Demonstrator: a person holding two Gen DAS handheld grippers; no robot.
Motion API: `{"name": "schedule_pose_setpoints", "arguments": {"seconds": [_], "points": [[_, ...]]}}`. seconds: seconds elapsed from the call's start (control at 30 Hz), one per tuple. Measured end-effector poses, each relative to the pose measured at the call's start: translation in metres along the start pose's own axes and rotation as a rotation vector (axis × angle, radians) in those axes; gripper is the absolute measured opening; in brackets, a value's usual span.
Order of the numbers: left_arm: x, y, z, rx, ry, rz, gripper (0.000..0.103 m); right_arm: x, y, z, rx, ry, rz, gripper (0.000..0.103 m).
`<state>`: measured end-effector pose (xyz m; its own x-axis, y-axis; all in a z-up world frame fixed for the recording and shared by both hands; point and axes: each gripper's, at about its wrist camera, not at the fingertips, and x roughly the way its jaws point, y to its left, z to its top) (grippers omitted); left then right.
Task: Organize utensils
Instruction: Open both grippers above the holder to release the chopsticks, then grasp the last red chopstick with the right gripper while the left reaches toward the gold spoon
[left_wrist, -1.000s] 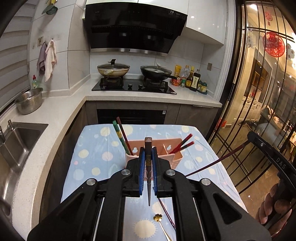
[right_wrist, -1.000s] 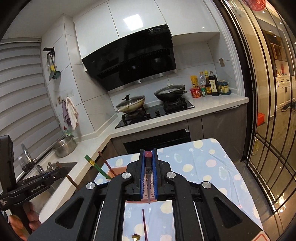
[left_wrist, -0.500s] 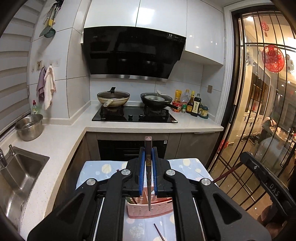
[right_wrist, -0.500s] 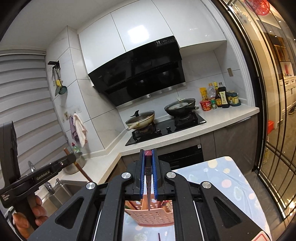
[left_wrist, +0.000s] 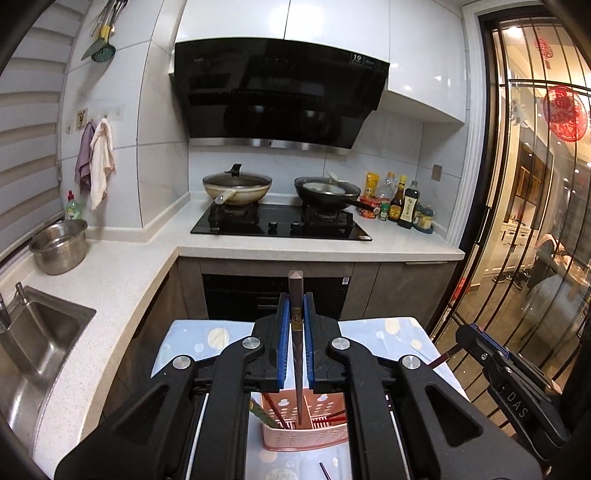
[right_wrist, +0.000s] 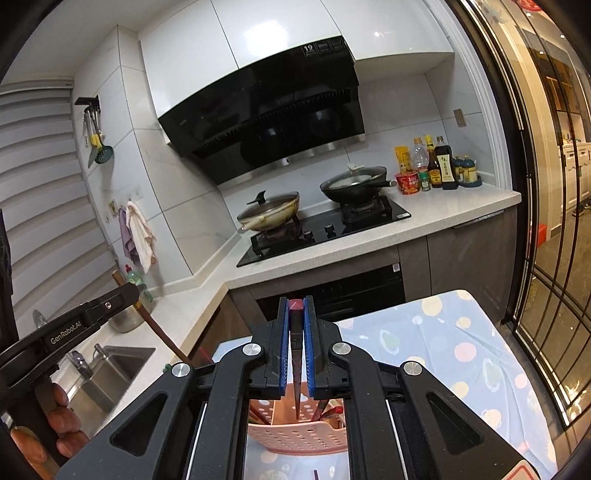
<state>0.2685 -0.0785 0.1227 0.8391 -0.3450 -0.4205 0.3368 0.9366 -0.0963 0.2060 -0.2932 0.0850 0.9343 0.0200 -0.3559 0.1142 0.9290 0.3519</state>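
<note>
Chopsticks, two in hand: dark brown chopstick (left_wrist: 296, 332) clamped upright between the blue pads of the left hand-held gripper (left_wrist: 295, 347); red-topped chopstick (right_wrist: 296, 343) clamped likewise in the right hand-held gripper (right_wrist: 296, 347). Both tips hang over the pink perforated holder (left_wrist: 306, 437), low centre of each frame, which already contains several chopsticks. Holder stands on the desk, covered by a dotted blue cloth (right_wrist: 454, 343). Loose chopstick (left_wrist: 325, 470) lies on cloth at bottom edge.
</note>
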Motion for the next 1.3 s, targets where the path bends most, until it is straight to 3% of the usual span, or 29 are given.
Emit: {"name": "schedule_pose_setpoints", "arguments": {"seconds": [0.47, 0.53, 0.6, 0.67, 0.83, 0.97, 1.3], "points": [[0.02, 0.008, -0.025, -0.027, 0.073, 0.005, 0.008, 0.015, -0.007, -0.024, 0.025, 0.065, -0.023, 0.008], [0.019, 0.008, -0.025, -0.035, 0.077, 0.005, 0.014, 0.013, -0.007, -0.025, 0.026, 0.059, -0.027, 0.014], [0.017, 0.008, -0.026, -0.043, 0.073, 0.014, 0.037, 0.01, -0.008, -0.025, 0.031, 0.057, -0.028, 0.015], [0.013, 0.008, -0.027, -0.045, 0.062, 0.023, 0.043, 0.007, -0.009, -0.026, 0.035, 0.054, -0.029, 0.016], [0.006, 0.007, -0.031, -0.045, 0.065, 0.02, 0.044, -0.003, -0.012, -0.031, 0.043, 0.054, -0.027, 0.022], [-0.001, 0.006, -0.04, -0.041, 0.069, 0.021, 0.051, -0.013, -0.013, -0.039, 0.042, 0.07, -0.022, 0.022], [-0.011, -0.002, -0.09, -0.027, 0.155, 0.024, 0.055, -0.036, -0.019, -0.09, 0.043, 0.174, -0.016, 0.022]]}}
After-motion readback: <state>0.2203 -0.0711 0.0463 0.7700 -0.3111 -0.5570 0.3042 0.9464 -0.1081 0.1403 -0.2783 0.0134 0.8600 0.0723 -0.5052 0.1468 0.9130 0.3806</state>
